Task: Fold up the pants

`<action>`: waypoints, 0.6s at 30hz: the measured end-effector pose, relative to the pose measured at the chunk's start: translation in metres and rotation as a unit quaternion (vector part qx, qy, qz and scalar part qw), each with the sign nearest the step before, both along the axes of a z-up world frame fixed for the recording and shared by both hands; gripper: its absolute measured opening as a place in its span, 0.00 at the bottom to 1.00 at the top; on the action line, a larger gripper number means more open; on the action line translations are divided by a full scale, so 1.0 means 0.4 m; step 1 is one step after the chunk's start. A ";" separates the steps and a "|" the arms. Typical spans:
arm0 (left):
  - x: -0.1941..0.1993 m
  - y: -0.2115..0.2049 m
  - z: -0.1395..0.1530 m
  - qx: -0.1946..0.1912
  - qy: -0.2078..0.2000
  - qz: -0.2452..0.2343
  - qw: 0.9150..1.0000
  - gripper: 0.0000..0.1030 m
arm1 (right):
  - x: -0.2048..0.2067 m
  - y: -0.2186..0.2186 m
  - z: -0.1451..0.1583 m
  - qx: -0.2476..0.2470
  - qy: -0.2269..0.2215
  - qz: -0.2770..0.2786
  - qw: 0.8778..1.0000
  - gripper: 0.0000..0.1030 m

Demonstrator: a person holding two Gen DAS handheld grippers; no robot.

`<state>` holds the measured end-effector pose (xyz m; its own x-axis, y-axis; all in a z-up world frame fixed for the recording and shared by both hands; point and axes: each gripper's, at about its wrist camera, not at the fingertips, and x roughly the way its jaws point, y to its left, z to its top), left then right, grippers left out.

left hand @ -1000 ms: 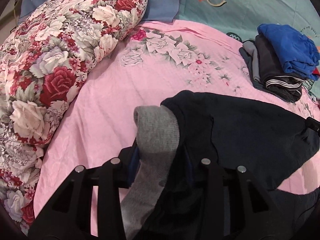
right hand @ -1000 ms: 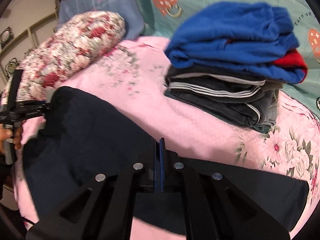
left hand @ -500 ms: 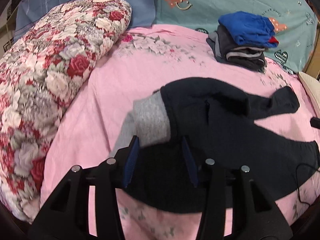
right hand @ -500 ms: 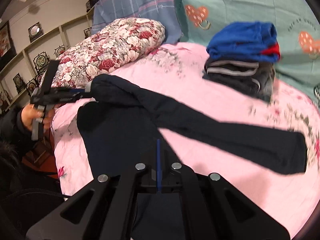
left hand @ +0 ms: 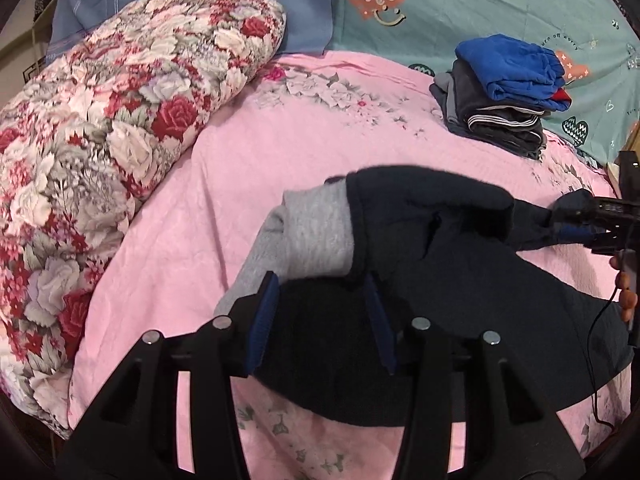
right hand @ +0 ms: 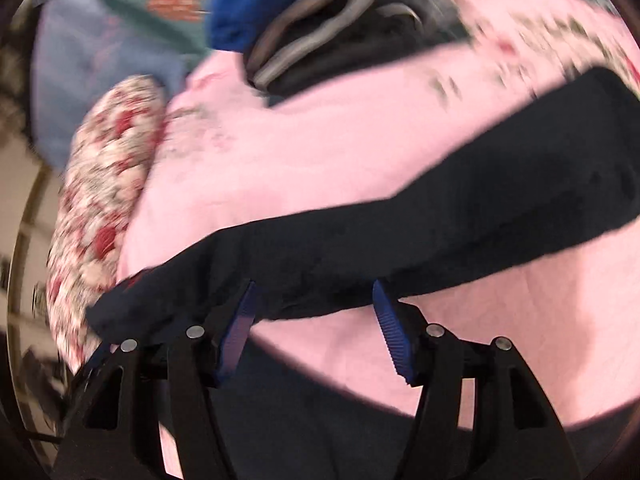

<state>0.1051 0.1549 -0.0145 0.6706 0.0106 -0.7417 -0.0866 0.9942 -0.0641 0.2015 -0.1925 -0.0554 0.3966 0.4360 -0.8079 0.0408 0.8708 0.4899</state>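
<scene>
Dark navy pants [left hand: 460,264] with a grey waistband [left hand: 316,236] lie spread on the pink floral bedsheet [left hand: 280,148]. My left gripper [left hand: 320,312] is open and empty, its blue-padded fingers either side of the waist edge. In the blurred right wrist view a pant leg [right hand: 440,220] stretches across the sheet, and my right gripper [right hand: 314,320] is open just in front of it. The right gripper also shows in the left wrist view [left hand: 600,228] at the far right, by the leg end.
A rolled floral quilt [left hand: 120,140] lies along the left side. A stack of folded clothes, blue on top [left hand: 508,92], sits at the back right against teal and blue pillows [left hand: 440,4]. It appears blurred in the right wrist view [right hand: 320,20].
Both grippers have opened and let go of the pants. The left let go first; the right opened in the last half second and dropped close to the leg.
</scene>
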 end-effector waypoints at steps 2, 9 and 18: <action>0.009 -0.002 0.004 0.001 -0.003 -0.001 1.000 0.47 | 0.013 0.022 -0.002 -0.021 -0.004 0.003 1.000 0.41; 0.025 0.009 -0.017 -0.006 -0.003 0.000 1.000 0.46 | -0.002 0.003 0.009 -0.011 -0.041 0.017 0.999 0.02; -0.032 0.067 0.012 -0.020 -0.020 0.022 0.999 0.46 | -0.268 -0.063 0.185 0.075 -0.149 0.069 0.984 0.02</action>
<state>0.0922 0.1819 -0.0098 0.6987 0.0113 -0.7153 -0.1270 0.9860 -0.1085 0.0942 -0.2179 0.0186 0.5338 0.6077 -0.5880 -0.2375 0.7751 0.5855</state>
